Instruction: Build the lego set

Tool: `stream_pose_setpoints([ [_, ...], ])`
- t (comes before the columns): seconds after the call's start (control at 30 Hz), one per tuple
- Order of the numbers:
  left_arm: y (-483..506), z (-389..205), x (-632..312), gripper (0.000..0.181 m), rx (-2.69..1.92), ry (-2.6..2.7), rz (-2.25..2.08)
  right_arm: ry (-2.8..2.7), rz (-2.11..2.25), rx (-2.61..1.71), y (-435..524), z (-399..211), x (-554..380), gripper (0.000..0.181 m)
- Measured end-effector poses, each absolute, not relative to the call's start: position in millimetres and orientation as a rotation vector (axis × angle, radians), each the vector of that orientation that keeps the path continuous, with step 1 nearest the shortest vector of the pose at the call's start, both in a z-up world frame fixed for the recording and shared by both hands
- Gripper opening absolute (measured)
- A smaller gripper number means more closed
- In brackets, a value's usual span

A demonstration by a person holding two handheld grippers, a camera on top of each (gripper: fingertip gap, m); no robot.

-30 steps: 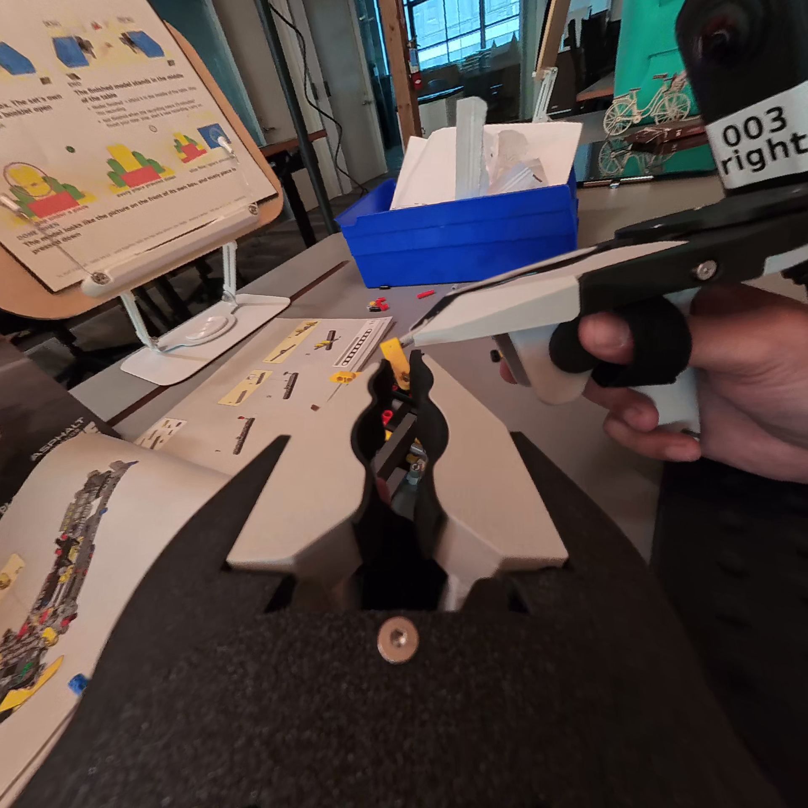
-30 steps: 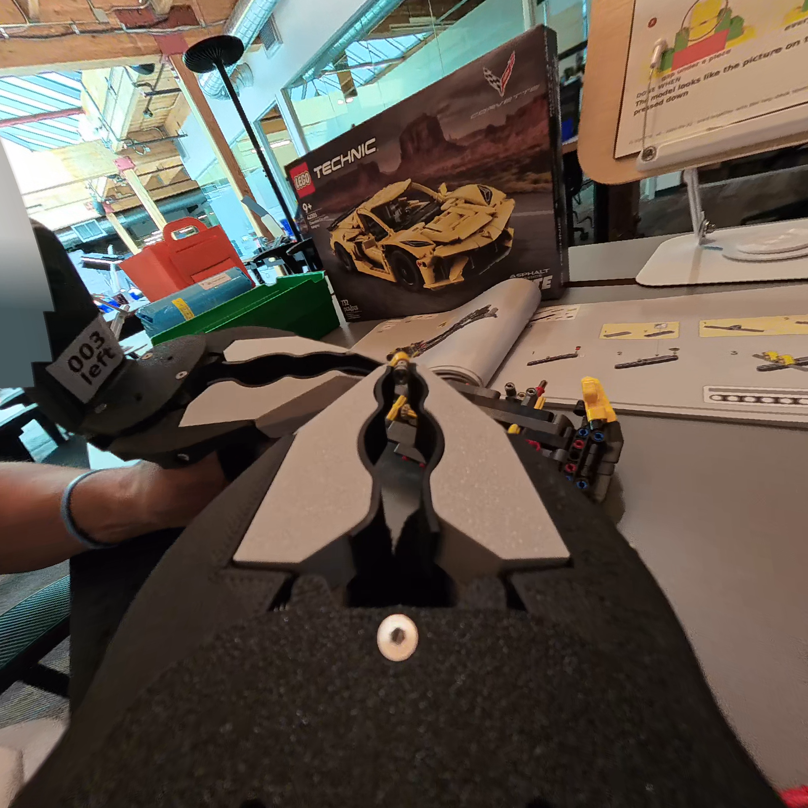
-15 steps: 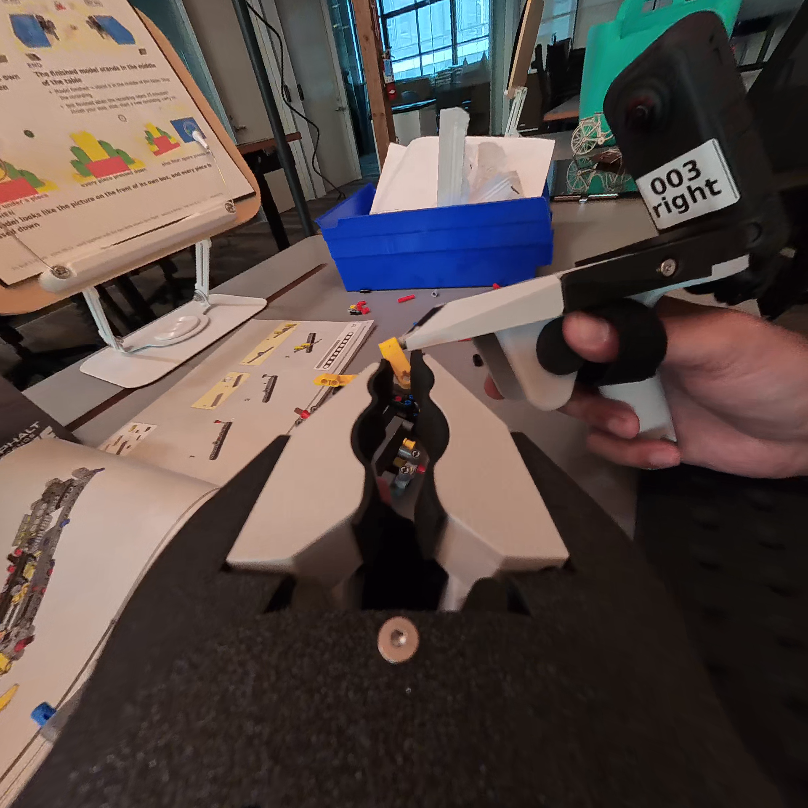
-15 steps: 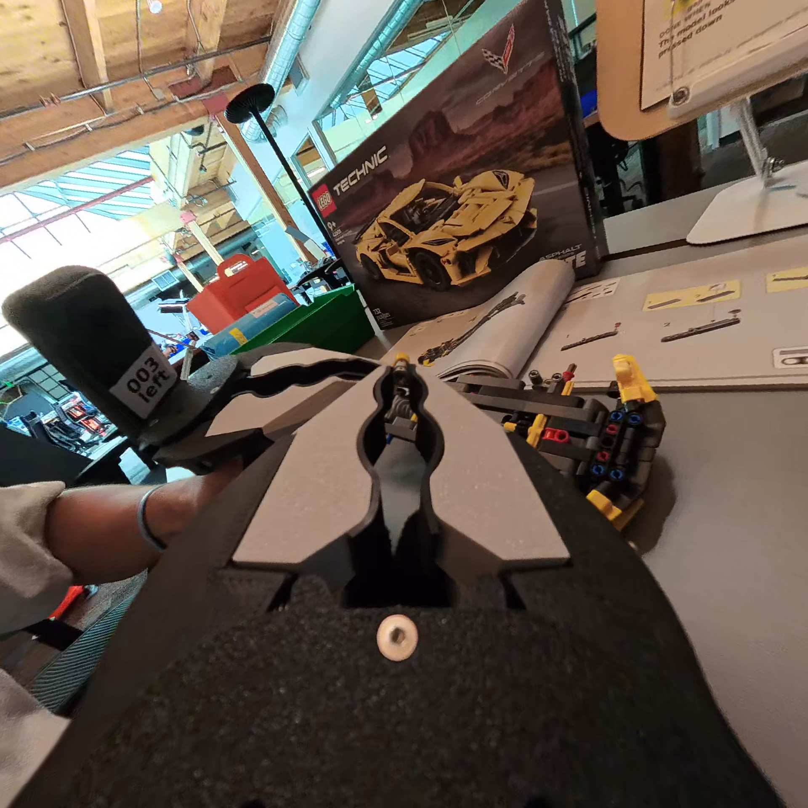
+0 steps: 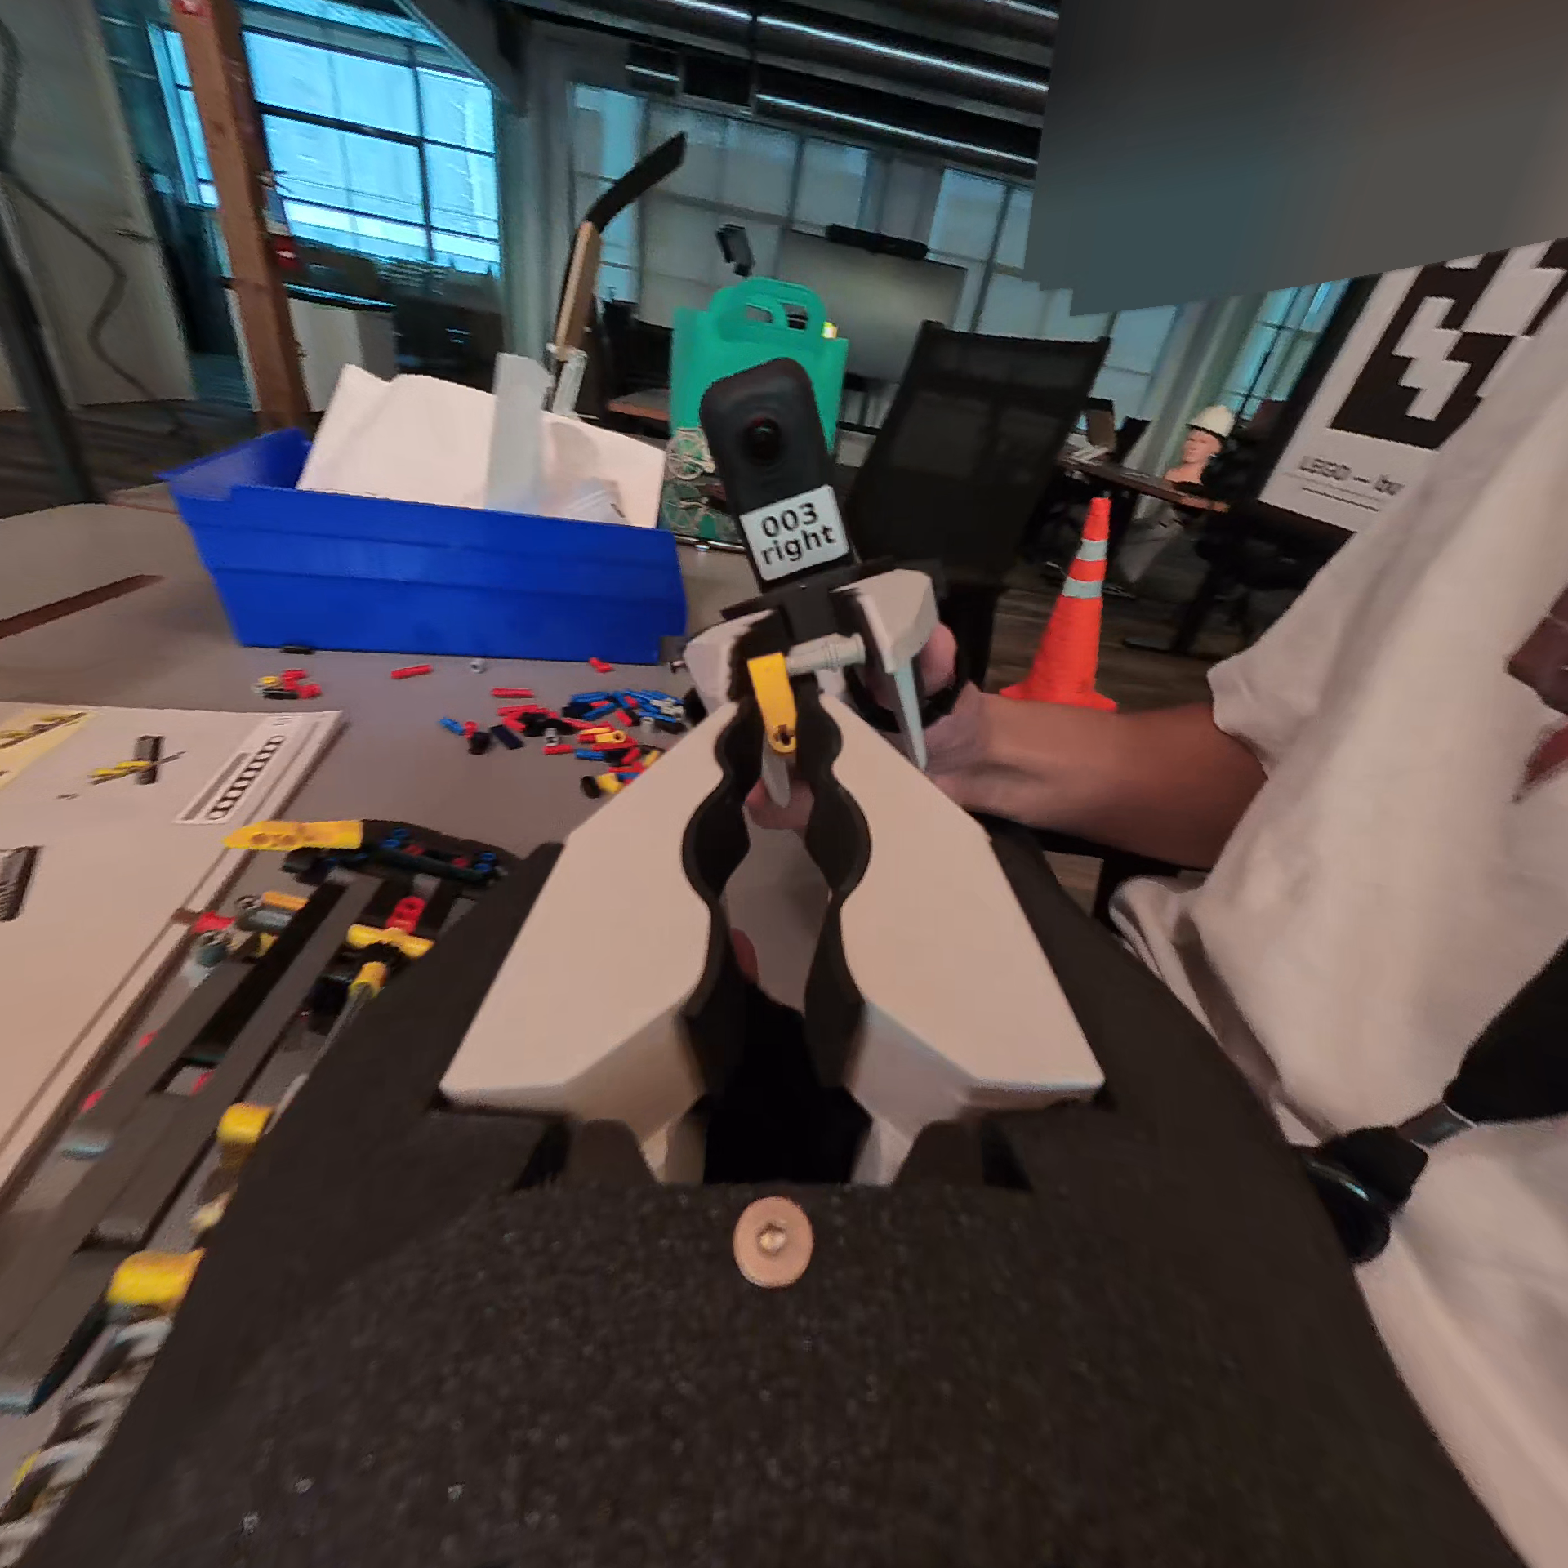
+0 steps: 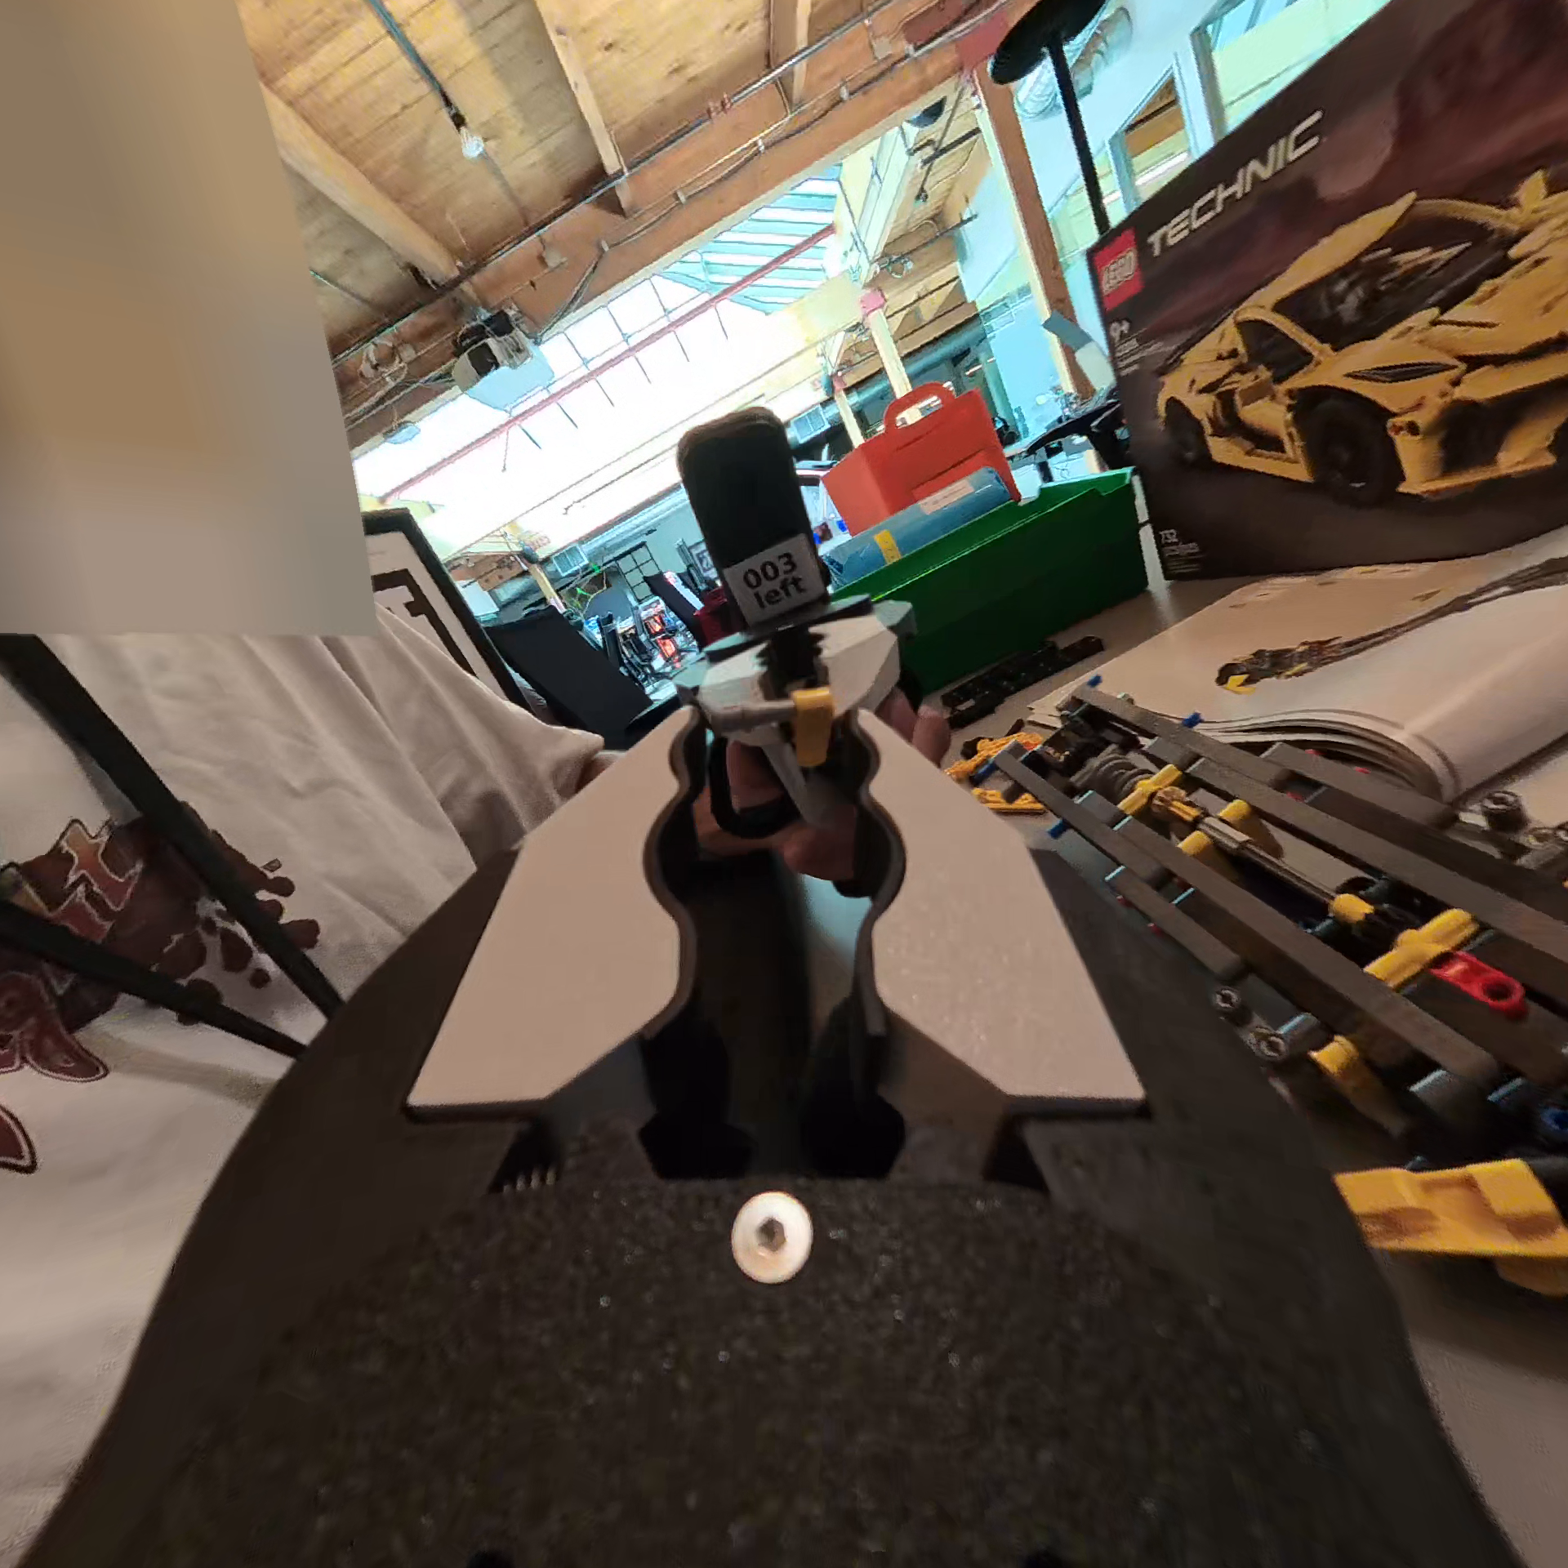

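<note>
Yellow piece w/ grey pin (image 5: 774, 696) upright, long black-yellow chassis (image 6: 1256, 857) flat on table

Left gripper (image 5: 776, 721) and right gripper (image 6: 776, 721) face tip to tip, jaws nearly closed

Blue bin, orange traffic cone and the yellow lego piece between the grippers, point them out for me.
blue bin (image 5: 441, 585), left wrist view, front wall.
orange traffic cone (image 5: 1071, 628), left wrist view, middle of its body.
yellow lego piece (image 5: 770, 689), left wrist view, its upper half.
</note>
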State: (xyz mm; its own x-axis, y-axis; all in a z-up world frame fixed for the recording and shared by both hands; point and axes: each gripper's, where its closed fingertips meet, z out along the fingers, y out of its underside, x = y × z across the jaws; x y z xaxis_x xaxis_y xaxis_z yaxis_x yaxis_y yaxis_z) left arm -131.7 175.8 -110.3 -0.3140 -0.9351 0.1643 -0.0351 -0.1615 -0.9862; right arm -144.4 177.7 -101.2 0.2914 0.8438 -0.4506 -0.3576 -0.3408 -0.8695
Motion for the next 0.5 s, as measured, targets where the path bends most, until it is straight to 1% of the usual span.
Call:
stream_pose_setpoints([
  [0.37, 168.7, -114.6, -136.8, 0.007, -1.14, 1.441, -1.536, -0.49, 1.423, -1.427, 172.9, -102.6, -148.8, 0.03],
  [0.5, 167.8, -117.8, -137.2, 0.007, -1.134, 1.467, -1.497, -0.531, 1.357, -1.437, 172.4, -105.6, -148.9, 0.028],
])
